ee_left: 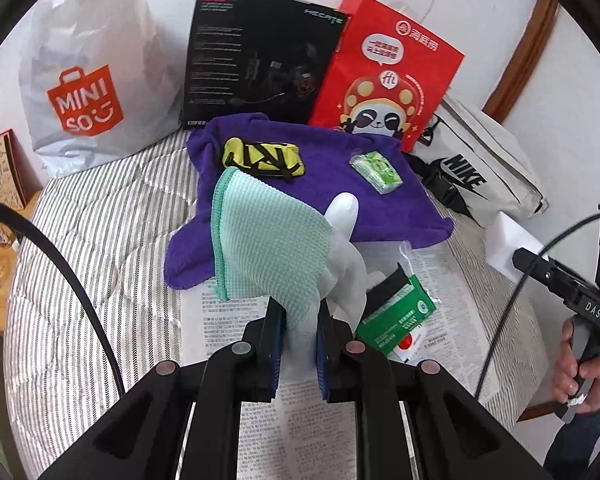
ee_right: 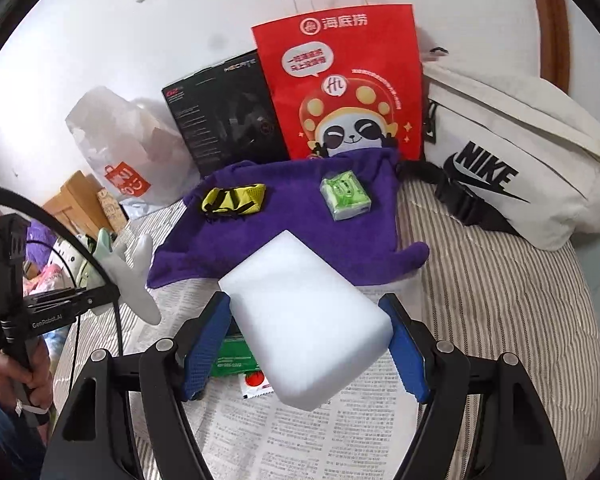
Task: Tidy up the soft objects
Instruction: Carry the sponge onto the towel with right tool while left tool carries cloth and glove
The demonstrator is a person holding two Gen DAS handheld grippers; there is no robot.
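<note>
Both tools loaded over the bed: we hold a glove and a sponge.

Our left tool (ee_left: 298, 354) is pinched narrow on a mint and white glove (ee_left: 268, 248), which hangs lifted above the newspaper (ee_left: 312, 420); one white finger sticks up. Our right tool (ee_right: 306, 344) stands wide, its blue pads pressed on the two sides of a white sponge (ee_right: 304, 312), held clear of the newspaper. Beyond them a purple towel (ee_right: 300, 232) lies on the striped bed (ee_right: 500, 280), carrying a yellow pouch (ee_right: 236, 200) and, apart from it, a green tissue pack (ee_right: 344, 196). A green packet (ee_left: 400, 316) lies on the newspaper under the tools. A red bag (ee_right: 340, 88), a black box (ee_left: 260, 52), a white bag (ee_left: 88, 80) and a Nike pouch (ee_right: 520, 160) stand along the wall.
</note>
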